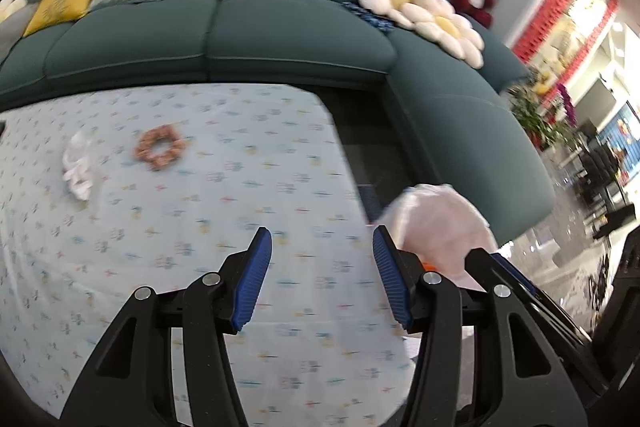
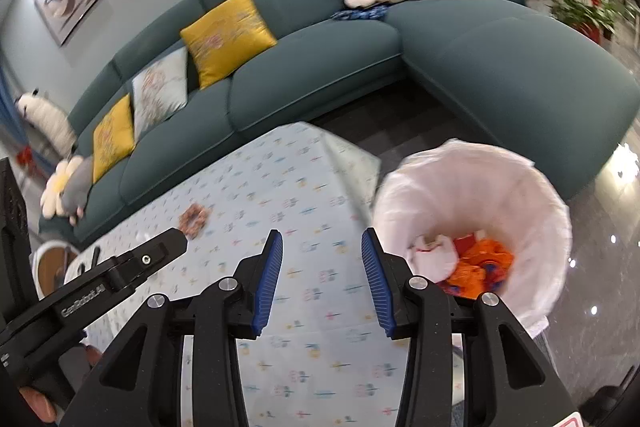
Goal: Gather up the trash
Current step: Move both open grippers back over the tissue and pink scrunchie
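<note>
Left tool & right tool both released, nothing btwn pads, over the floral-cloth counter. From the left tool, crumpled white tissue lies at ~10 o'clock, orange scrunchie-like ring at ~11, both well apart from it; white-lined bin sits just beside the right tool at ~2 o'clock, w/ orange wrapper & white scraps inside. "GenRobot.AI" readable on the left tool's black arm in the right wrist view.

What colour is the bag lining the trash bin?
White; the bin liner shows best in the right wrist view.
</note>
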`<action>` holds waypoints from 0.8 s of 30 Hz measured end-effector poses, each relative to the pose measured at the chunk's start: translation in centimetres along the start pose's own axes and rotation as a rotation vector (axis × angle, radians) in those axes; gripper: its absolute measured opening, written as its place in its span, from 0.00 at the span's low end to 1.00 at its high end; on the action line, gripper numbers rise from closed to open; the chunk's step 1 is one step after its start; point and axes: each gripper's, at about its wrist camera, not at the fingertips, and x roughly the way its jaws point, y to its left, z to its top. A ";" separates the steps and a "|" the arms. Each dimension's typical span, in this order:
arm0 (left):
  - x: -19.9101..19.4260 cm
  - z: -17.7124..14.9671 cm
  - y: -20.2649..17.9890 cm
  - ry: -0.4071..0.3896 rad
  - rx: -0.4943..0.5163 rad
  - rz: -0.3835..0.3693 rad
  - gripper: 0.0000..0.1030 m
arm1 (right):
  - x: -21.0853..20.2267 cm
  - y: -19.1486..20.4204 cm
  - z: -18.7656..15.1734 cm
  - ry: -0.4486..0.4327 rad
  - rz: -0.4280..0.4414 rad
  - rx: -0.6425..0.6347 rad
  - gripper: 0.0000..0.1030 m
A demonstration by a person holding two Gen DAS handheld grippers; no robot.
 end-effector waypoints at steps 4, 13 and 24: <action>-0.2 0.1 3.5 -0.004 -0.039 0.039 0.49 | 1.5 3.4 -0.6 0.028 0.024 -0.053 0.39; -0.8 0.5 12.1 -0.026 -0.135 0.137 0.55 | 5.1 10.4 -2.0 0.086 0.053 -0.161 0.42; 2.3 1.6 24.1 -0.008 -0.256 0.288 0.75 | 12.7 17.9 -3.2 0.173 0.109 -0.253 0.44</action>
